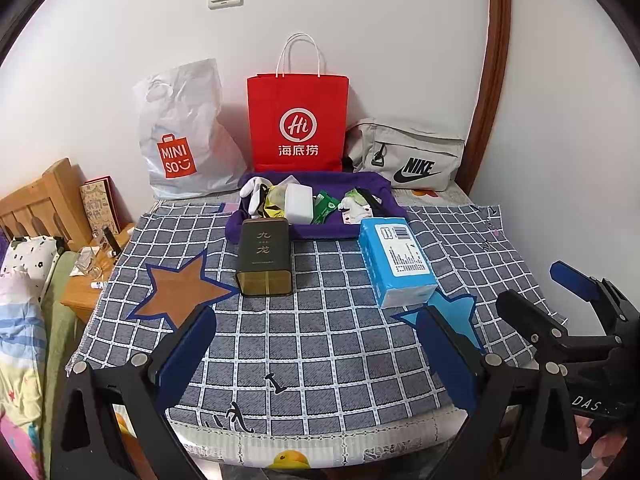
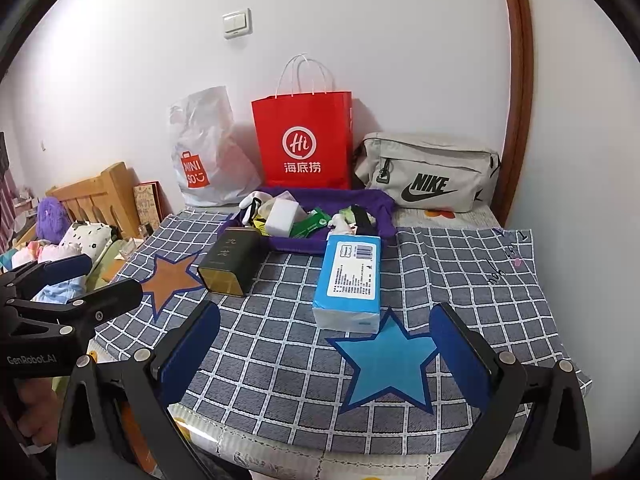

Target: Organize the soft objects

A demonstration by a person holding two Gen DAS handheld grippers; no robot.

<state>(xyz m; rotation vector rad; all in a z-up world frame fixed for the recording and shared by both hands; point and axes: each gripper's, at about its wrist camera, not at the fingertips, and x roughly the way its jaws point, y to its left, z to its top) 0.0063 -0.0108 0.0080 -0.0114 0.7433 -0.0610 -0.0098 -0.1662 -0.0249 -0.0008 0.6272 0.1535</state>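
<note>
clearly both grippers, left (image 1: 316, 354) and right (image 2: 326, 354), were spread wide, holding nothing. the tissue pack (image 2: 350, 276) lay at frame centre of the right view, long axis pointing away toward the purple tray (image 2: 294, 245), nearer the right gripper.

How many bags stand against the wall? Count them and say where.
3: white plastic bag on the left, red paper bag in the middle, grey Nike bag on the right.
</note>
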